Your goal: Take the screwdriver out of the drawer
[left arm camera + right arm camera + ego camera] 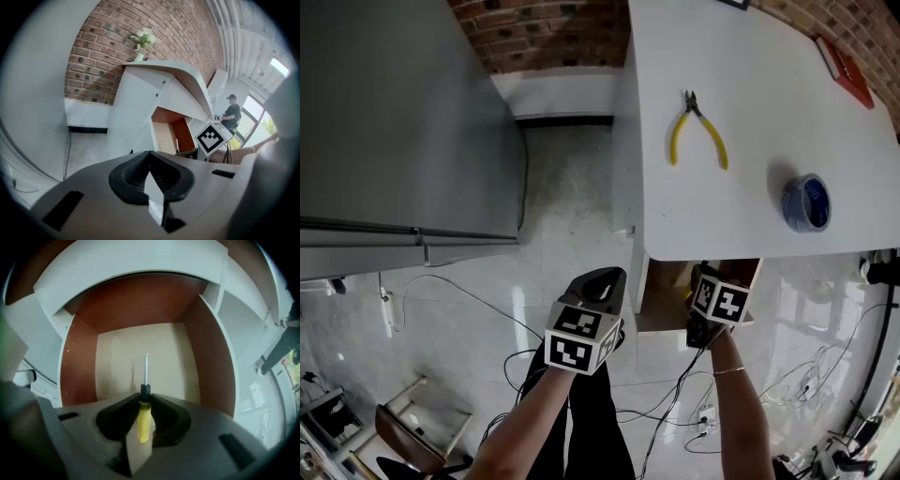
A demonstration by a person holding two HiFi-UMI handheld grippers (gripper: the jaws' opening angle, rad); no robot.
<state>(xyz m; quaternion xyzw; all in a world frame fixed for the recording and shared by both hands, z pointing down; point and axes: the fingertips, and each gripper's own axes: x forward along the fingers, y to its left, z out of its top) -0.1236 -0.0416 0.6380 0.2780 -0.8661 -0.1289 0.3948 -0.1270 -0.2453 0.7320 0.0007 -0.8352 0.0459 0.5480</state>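
Our right gripper (145, 397) pinches the screwdriver (144, 420) by its yellow handle. The metal shaft points out over the open drawer (77, 362), with the drawer's pale floor behind it. Our left gripper (150, 157) hangs beside the drawer, jaws pressed together on nothing. On the white surface (750, 112) above lie yellow-handled pliers (698, 127) and a blue tape roll (806, 202).

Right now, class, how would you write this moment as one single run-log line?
right gripper: shut on yellow-handled screwdriver, over open drawer | left gripper: shut, empty | table: yellow pliers, blue tape roll
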